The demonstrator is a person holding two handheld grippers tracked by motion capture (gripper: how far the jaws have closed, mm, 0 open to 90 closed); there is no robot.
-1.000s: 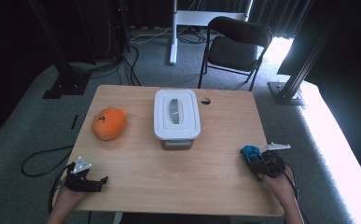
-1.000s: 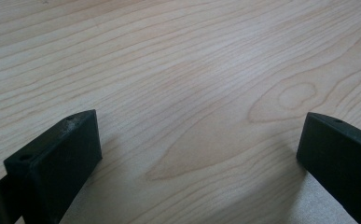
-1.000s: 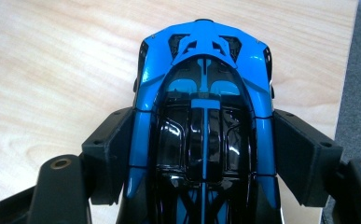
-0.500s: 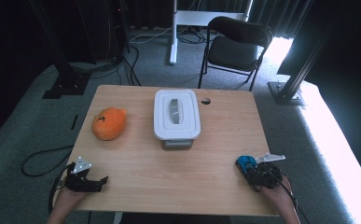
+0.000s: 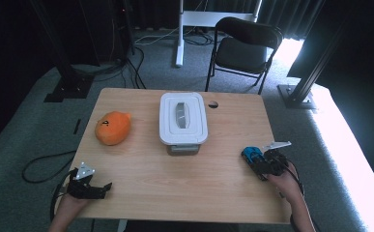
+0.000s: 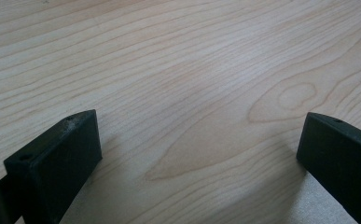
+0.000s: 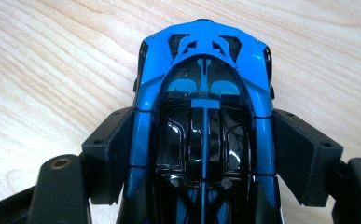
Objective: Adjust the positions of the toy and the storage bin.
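**Toy car clamped at right, left claw idle**

Right gripper point(image 5: 258, 164) clenched on blue toy car point(image 7: 205, 116), both jaws pressed to its flanks; rear of car cut off at bottom edge of right gripper view. Sits near right front of table point(image 5: 175, 179). Left gripper point(image 5: 102, 187) spread wide over bare wood at left front corner, grasping nothing. White lidded box point(image 5: 183, 118) at centre, contents hidden. Orange plush point(image 5: 112, 128) at left, face marking too small to read.

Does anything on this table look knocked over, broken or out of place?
Nothing stands out. The white lidded box sits square and closed, the orange plush toy lies intact, and the blue toy car is held between the right claw's jaws on the table.
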